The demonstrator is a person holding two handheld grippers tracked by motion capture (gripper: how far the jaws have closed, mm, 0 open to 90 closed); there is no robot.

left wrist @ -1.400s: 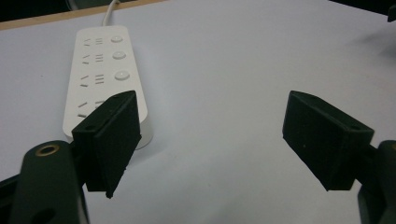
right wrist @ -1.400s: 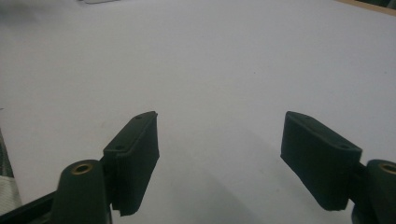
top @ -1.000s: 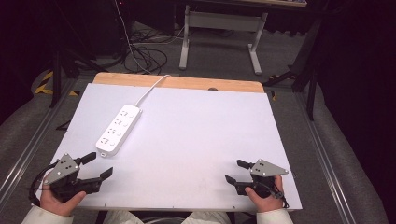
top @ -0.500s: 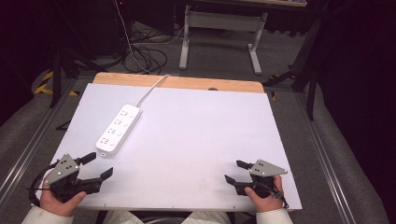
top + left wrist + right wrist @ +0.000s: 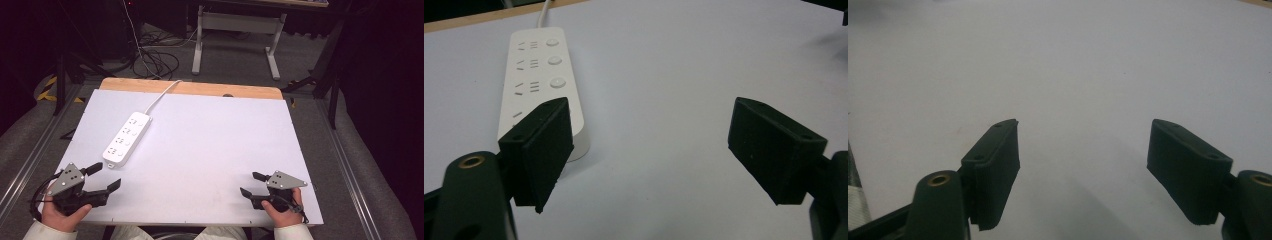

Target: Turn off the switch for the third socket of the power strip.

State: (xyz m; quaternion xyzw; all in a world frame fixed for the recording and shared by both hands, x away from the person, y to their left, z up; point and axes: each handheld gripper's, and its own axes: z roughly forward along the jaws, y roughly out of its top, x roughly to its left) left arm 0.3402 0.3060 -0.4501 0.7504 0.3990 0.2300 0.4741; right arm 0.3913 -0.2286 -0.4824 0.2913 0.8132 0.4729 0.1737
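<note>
At the near left corner of the table [image 5: 210, 150], the left gripper [image 5: 104, 176] sits low in the person's hand, its jaws spread wide with nothing between them. Just beyond it lies the white power strip [image 5: 127, 138], flat on the white top and angled toward the far edge, its cord [image 5: 161, 95] running off the back of the table. Seen along the left gripper's jaws, the strip's near end sits just behind the left one, not touching. Over at the near right corner, well apart from the strip, the right gripper [image 5: 253, 184] is held just the same, jaws spread over bare table.
</note>
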